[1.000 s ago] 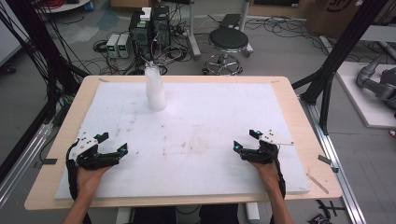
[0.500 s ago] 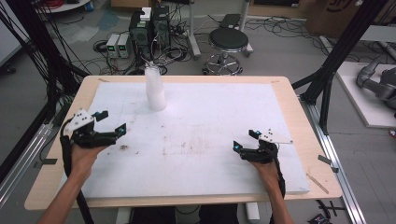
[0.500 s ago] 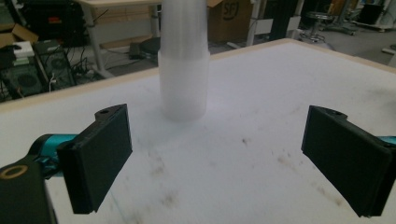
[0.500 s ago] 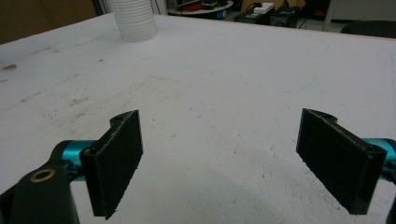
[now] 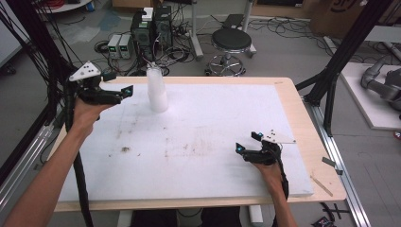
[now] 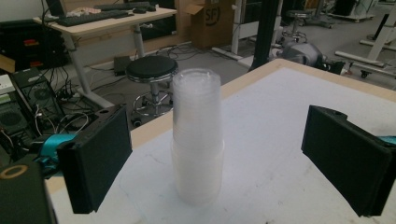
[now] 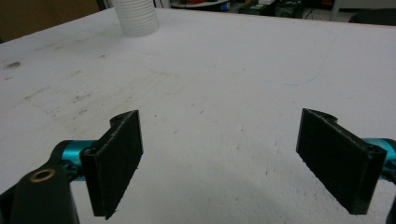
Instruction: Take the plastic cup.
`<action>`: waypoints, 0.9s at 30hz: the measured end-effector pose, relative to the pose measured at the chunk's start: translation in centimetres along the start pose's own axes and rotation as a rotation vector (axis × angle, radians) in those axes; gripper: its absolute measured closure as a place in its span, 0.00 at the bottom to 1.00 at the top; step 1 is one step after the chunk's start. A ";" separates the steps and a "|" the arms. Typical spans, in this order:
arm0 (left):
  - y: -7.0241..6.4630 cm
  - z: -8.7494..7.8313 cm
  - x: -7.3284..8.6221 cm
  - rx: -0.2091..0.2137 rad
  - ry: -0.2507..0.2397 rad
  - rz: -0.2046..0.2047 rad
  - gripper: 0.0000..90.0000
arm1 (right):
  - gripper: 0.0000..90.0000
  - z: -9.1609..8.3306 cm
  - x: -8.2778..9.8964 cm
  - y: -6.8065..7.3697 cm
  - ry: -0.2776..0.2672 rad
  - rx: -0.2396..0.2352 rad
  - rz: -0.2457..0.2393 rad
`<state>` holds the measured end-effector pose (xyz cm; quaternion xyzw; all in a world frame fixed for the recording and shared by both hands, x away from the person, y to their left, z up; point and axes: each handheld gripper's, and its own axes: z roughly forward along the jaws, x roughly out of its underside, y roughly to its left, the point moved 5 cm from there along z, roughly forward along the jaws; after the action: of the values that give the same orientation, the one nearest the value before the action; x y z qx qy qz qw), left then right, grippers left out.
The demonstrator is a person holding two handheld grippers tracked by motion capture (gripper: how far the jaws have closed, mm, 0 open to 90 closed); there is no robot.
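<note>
Stacked clear plastic cups point(image 5: 156, 92), upright on the white board point(image 5: 198, 142) near its far edge, left of middle; base flat on the board, upper cups nested into a wider bottom one; seen in the left gripper view point(image 6: 196, 140) dead ahead between the two black jaws, untouched by either. Left gripper point(image 5: 122, 92) raised off the board at the far left corner, pointed toward the cups, near but apart from them; jaws spread wide, nothing between the pads. Right gripper point(image 5: 246, 143) low at the near right of the board, well apart from the cups; jaws likewise wide apart, empty, bare stained board point(image 7: 210, 84) ahead, base of the cup stack point(image 7: 136, 18) far off at top left.
</note>
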<state>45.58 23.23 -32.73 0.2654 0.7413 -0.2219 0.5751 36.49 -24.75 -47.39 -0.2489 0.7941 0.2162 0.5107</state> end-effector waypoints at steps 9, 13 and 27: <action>0.0 3.5 -2.5 0.034 0.026 0.023 0.09 | 0.16 -0.1 0.0 0.1 -0.007 0.008 -0.012; 0.3 5.6 -3.5 0.046 0.046 0.010 0.09 | 0.16 0.0 0.0 0.1 -0.002 0.004 -0.008; 1.9 11.0 -2.3 0.037 0.202 -0.021 0.09 | 0.16 0.0 0.0 0.2 -0.002 0.007 -0.012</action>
<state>55.34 17.35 -33.15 0.2892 0.7940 -0.2136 0.4901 36.36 -24.63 -47.37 -0.2520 0.7927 0.2106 0.5135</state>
